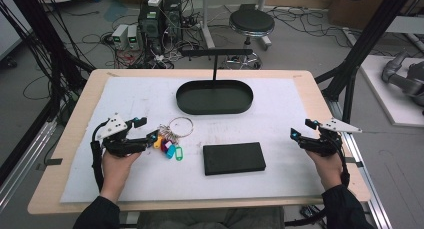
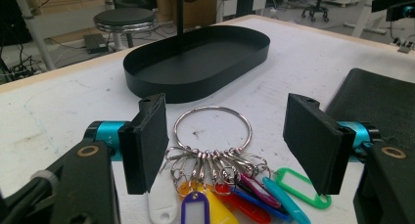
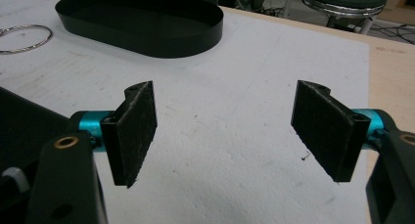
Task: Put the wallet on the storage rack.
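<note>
Left gripper (image 1: 148, 128) sits left of centre in the high view, jaws wide, nothing pinched – the key ring (image 1: 180, 126) with its bunch of coloured tags (image 1: 170, 148) lies on the white mat (image 1: 280, 174) just to the right of its tips, touching or nearly so, can't tell from above. In the left gripper view the ring (image 2: 214, 128) lies flat in the middle of the frame between the two black jaws, the tags (image 2: 230, 202) fanned toward the bottom edge; both pads stand clear of the metal, gap on each side. Right gripper (image 1: 302, 128) at the right edge of the mat, jaws spread wide too, bare mat between them – well apart from the keys. Black oval tray (image 1: 215, 107) above centre, black flat block (image 1: 233, 158) lower centre, just right of the tags
</note>
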A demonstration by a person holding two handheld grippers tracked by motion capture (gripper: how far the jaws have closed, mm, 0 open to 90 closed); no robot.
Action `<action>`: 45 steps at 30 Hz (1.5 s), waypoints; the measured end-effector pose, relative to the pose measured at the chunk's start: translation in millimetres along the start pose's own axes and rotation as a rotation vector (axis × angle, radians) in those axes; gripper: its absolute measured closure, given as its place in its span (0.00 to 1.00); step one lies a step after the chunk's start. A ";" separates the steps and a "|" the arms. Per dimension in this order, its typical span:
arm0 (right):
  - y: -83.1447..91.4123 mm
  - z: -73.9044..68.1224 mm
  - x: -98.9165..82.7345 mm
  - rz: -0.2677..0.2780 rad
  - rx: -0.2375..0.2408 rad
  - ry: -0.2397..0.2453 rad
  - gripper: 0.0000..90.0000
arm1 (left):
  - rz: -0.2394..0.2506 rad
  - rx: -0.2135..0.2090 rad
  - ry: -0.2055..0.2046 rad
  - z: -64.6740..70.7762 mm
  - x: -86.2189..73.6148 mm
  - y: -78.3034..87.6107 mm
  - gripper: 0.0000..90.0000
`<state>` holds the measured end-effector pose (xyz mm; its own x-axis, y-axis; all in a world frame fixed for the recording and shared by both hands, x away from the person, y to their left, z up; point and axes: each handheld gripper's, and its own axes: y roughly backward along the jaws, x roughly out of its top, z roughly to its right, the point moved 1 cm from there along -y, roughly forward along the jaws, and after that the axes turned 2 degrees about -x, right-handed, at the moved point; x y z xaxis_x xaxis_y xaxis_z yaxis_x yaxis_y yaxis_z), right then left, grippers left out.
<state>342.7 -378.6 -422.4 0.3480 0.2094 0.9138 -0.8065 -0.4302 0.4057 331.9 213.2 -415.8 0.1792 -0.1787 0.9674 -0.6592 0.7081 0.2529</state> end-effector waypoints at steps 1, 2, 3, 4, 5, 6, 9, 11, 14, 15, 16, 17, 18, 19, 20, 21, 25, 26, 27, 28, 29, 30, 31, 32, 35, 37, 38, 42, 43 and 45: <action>-0.3 0.1 -0.2 0.001 0.000 -0.004 0.28 | -0.002 0.004 -0.009 0.9 0.1 -1.0 0.37; -0.5 0.6 -0.2 0.002 0.000 -0.004 0.28 | -0.004 0.008 -0.023 1.3 0.3 -1.8 0.37; -0.5 0.9 -0.3 0.002 -0.002 -0.006 0.28 | -0.001 0.012 -0.028 2.2 0.6 -3.1 0.37; -0.7 1.5 -0.4 0.003 -0.004 -0.003 0.28 | 0.002 0.017 -0.036 2.8 1.1 -4.0 0.37; -0.7 1.6 -0.6 0.003 -0.004 -0.007 0.28 | 0.004 0.022 -0.042 3.4 1.6 -4.6 0.37; -0.7 1.6 -0.8 0.002 -0.003 -0.010 0.28 | 0.011 0.027 -0.050 3.9 2.5 -5.6 0.37; -0.8 2.8 -2.1 0.000 -0.006 -0.008 0.28 | 0.007 0.033 -0.045 4.1 4.7 -9.3 0.37; -0.5 3.9 -2.6 -0.003 -0.004 -0.012 0.28 | -0.004 0.026 -0.023 4.3 5.7 -11.9 0.37; -0.6 4.8 -2.8 0.001 -0.009 -0.013 0.28 | -0.001 0.001 -0.019 5.2 7.2 -14.7 0.37; -0.7 4.7 -2.8 0.001 -0.008 -0.013 0.28 | -0.004 -0.003 -0.022 5.3 7.5 -15.0 0.35; -0.9 4.4 -2.9 -0.002 -0.008 -0.014 0.28 | 0.003 -0.009 -0.011 5.1 8.2 -16.7 0.33; -1.4 4.1 -2.8 -0.004 -0.007 -0.011 0.28 | -0.002 -0.015 -0.008 4.5 8.8 -17.2 0.29; -1.6 3.8 -2.8 -0.005 -0.008 -0.009 0.28 | -0.006 -0.011 -0.010 4.4 9.5 -18.3 0.29; -1.6 3.2 -2.9 -0.007 -0.006 -0.006 0.28 | -0.005 -0.007 -0.007 4.2 9.6 -18.9 0.29; -1.4 2.8 -2.8 -0.007 -0.006 -0.004 0.28 | -0.004 -0.008 0.002 3.4 9.5 -19.5 0.29; -1.4 2.3 -2.8 -0.007 -0.007 -0.006 0.28 | -0.001 -0.004 0.018 2.7 9.4 -20.7 0.29; -1.2 2.5 -3.4 -0.009 -0.006 -0.006 0.28 | -0.014 0.011 0.060 -1.6 11.3 -23.7 0.29; -1.3 2.8 -3.6 -0.009 -0.008 -0.006 0.28 | -0.018 0.006 0.064 -1.6 12.0 -24.7 0.29; -1.3 2.9 -3.8 -0.010 -0.008 -0.006 0.28 | -0.025 0.008 0.067 -1.2 12.5 -25.6 0.29; -1.3 3.0 -4.0 -0.011 -0.008 -0.006 0.28 | -0.035 0.000 0.071 0.0 13.2 -27.2 0.29; -1.4 3.1 -4.1 -0.011 -0.008 -0.006 0.28 | -0.040 -0.008 0.070 0.9 13.4 -27.9 0.29; -1.5 3.3 -4.2 -0.011 -0.006 -0.005 0.28 | -0.044 -0.021 0.066 2.7 13.6 -29.3 0.30; -1.7 3.3 -4.3 -0.012 -0.006 -0.006 0.28 | -0.045 -0.028 0.066 4.2 13.8 -30.4 0.30; -1.8 3.2 -4.3 -0.013 -0.006 -0.006 0.28 | -0.051 -0.037 0.062 6.5 14.3 -32.1 0.30; -3.2 2.3 -4.5 -0.022 -0.003 -0.005 0.28 | -0.050 -0.071 0.078 11.6 15.2 -36.7 0.30; -3.8 1.1 -4.2 -0.024 -0.002 -0.001 0.28 | -0.053 -0.098 0.089 16.0 15.9 -41.2 0.31; -3.9 0.9 -4.1 -0.023 -0.001 0.005 0.28 | -0.055 -0.107 0.091 18.4 16.3 -43.5 0.31; -3.5 0.7 -4.1 -0.023 0.000 0.006 0.28 | -0.077 -0.132 0.090 27.9 16.8 -53.6 0.32; -3.3 0.8 -4.1 -0.021 -0.001 0.005 0.28 | -0.084 -0.139 0.087 30.5 16.6 -57.1 0.32; -3.1 1.1 -4.4 -0.023 -0.003 0.003 0.28 | -0.094 -0.147 0.085 34.6 15.9 -61.9 0.32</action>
<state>344.2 -379.1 -427.7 0.3653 0.2220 0.9040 -0.7995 -0.4225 0.4269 350.3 142.9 -415.8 0.2999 -0.1953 0.9337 -0.5237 0.7844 0.3323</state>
